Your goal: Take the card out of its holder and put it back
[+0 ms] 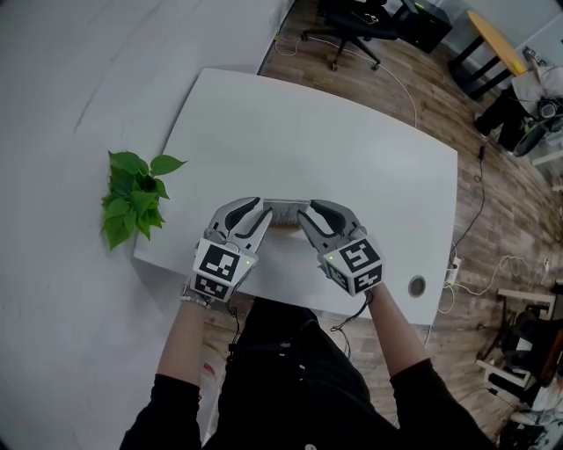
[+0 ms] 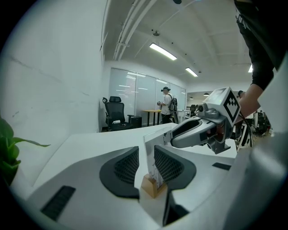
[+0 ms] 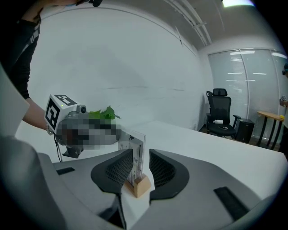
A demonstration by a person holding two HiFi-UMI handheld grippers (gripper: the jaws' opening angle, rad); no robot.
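Note:
A clear card point(image 1: 286, 209) stands upright in a small wooden holder point(image 2: 152, 185) near the front edge of the white table point(image 1: 352, 149). My left gripper point(image 1: 262, 212) reaches in from the left and my right gripper point(image 1: 308, 213) from the right, each straddling one end of the card. In the left gripper view the card point(image 2: 152, 148) rises between the two dark pads point(image 2: 123, 167), with gaps showing, so the left gripper point(image 2: 146, 158) is open. In the right gripper view the card point(image 3: 135, 152) and its holder point(image 3: 137, 186) sit between the spread pads of the open right gripper point(image 3: 141, 164).
A green potted plant point(image 1: 132, 198) sits by the wall just off the table's left edge. A round cable grommet point(image 1: 416, 286) is set in the table's front right corner. An office chair point(image 1: 352, 26) and cables stand on the wooden floor beyond. A person stands far off point(image 2: 167, 101).

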